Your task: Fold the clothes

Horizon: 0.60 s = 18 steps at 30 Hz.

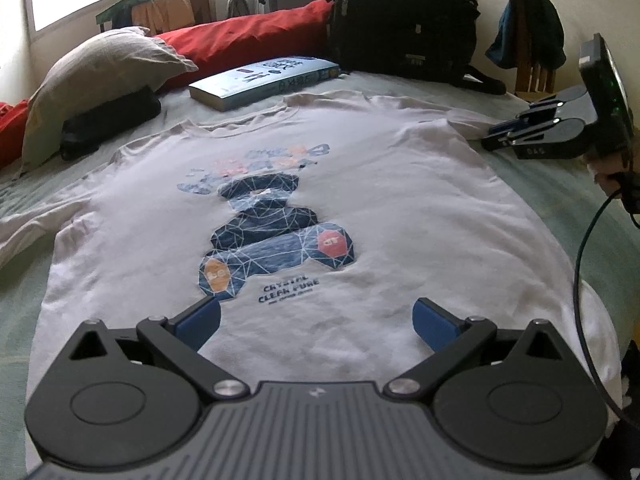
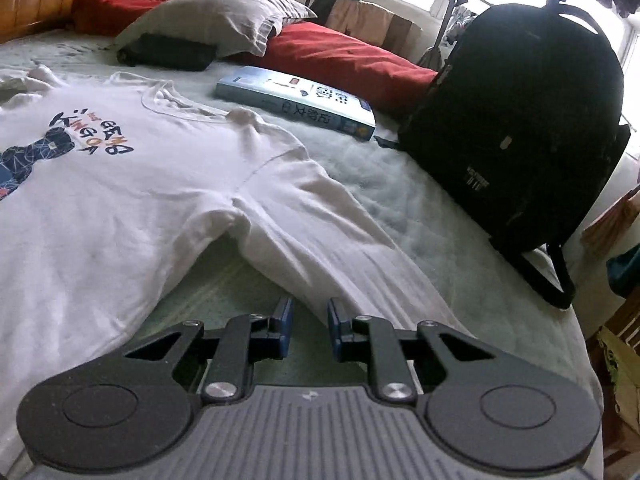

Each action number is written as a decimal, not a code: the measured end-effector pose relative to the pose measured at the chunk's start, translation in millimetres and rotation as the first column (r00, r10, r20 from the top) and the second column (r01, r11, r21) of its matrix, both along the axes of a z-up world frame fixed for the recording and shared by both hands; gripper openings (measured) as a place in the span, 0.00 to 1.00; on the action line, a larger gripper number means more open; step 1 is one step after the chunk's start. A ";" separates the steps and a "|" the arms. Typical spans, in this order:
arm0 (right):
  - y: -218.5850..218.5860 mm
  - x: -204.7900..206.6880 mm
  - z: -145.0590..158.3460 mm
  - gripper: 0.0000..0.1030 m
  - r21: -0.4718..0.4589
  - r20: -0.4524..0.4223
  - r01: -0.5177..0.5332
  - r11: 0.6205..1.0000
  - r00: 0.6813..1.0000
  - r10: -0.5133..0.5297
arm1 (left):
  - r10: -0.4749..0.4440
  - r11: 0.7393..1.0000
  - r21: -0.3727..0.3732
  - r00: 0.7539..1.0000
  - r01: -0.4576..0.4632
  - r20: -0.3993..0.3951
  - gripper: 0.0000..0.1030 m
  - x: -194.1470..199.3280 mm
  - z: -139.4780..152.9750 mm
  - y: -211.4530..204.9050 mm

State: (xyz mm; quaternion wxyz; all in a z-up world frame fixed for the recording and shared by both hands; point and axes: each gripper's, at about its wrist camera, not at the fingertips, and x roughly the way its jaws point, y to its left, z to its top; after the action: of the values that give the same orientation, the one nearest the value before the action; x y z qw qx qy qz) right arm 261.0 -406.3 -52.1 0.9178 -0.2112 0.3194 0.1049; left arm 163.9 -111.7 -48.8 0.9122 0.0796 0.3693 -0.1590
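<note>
A white T-shirt [image 1: 280, 208] with a dark blue bear print lies flat, front up, on the pale green bed sheet [image 1: 560, 208]. My left gripper [image 1: 316, 320] is open wide just above the shirt's hem, holding nothing. My right gripper [image 2: 309, 320] is at the shirt's right sleeve [image 2: 320, 232], its blue pads a narrow gap apart with the sleeve's edge reaching between them; whether it pinches the cloth is unclear. The right gripper also shows in the left wrist view [image 1: 516, 132] at the sleeve end. The shirt [image 2: 100, 200] fills the left of the right wrist view.
A blue-and-white book [image 1: 264, 80] lies beyond the collar. A black backpack [image 2: 520, 120] stands at the far right. A grey pillow [image 1: 100, 76], red pillows [image 1: 240, 40] and a black pouch [image 1: 108, 120] sit at the head. A cable [image 1: 580, 260] hangs right.
</note>
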 end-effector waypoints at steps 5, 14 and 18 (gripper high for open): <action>8.1 3.7 -3.7 0.23 -0.073 0.008 -0.031 0.997 0.999 0.032 | -0.006 1.000 -0.015 1.000 0.006 -0.014 0.99 2.7 -4.8 0.0; 1.0 21.6 -3.3 0.23 -0.073 -0.002 -0.036 0.997 0.999 0.036 | -0.009 0.999 -0.031 1.000 0.009 -0.017 0.99 1.8 -5.2 3.4; 5.0 8.2 3.9 0.23 -0.084 0.038 -0.058 0.995 0.997 0.062 | -0.011 0.999 -0.035 1.000 0.011 -0.017 0.99 2.4 -5.5 3.8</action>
State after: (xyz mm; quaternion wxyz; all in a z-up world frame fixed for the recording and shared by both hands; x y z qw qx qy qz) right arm 269.2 -401.3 -48.2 0.9111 -0.2605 0.2981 0.1149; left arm 166.3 -107.9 -54.3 0.9093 0.0646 0.3738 -0.1711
